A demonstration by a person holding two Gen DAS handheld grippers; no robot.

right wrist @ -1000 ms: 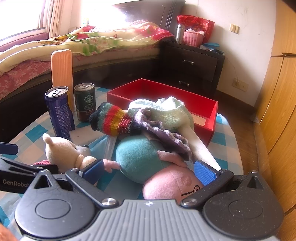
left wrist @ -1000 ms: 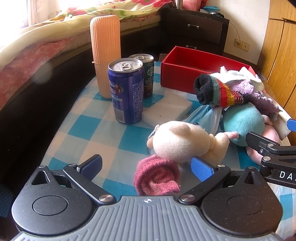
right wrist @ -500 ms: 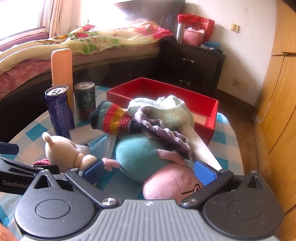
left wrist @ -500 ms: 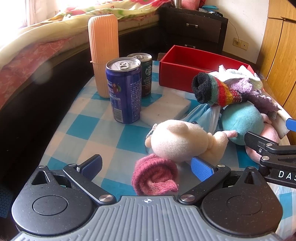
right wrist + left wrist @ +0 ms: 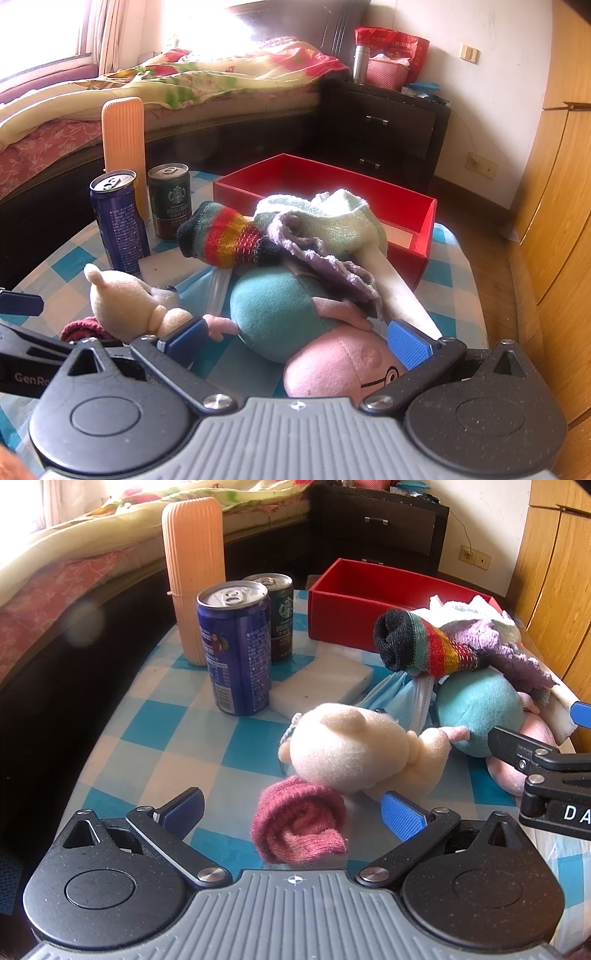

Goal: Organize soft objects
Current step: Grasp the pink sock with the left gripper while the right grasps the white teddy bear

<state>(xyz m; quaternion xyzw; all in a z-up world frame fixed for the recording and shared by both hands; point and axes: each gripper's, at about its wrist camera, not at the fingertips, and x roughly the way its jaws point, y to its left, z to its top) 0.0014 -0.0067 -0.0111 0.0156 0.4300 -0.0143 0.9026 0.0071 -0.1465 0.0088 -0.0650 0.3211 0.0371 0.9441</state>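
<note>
A rolled pink sock lies on the checked tablecloth between the fingers of my open left gripper. Just beyond it rests a cream plush animal. My right gripper stands open around the pink head of a plush pig with a teal body. A rainbow-striped sock, a purple cloth and a pale green towel are piled on the pig. An open red box sits behind the pile.
A blue can, a dark green can and a tall peach ribbed container stand at the left. A white block lies by the cans. A bed, a dark dresser and a wooden wardrobe surround the table.
The left gripper has crept slightly forward and left, so the cans and pink sock look a little nearer. The right view is almost unchanged. Both grippers stay open.
</note>
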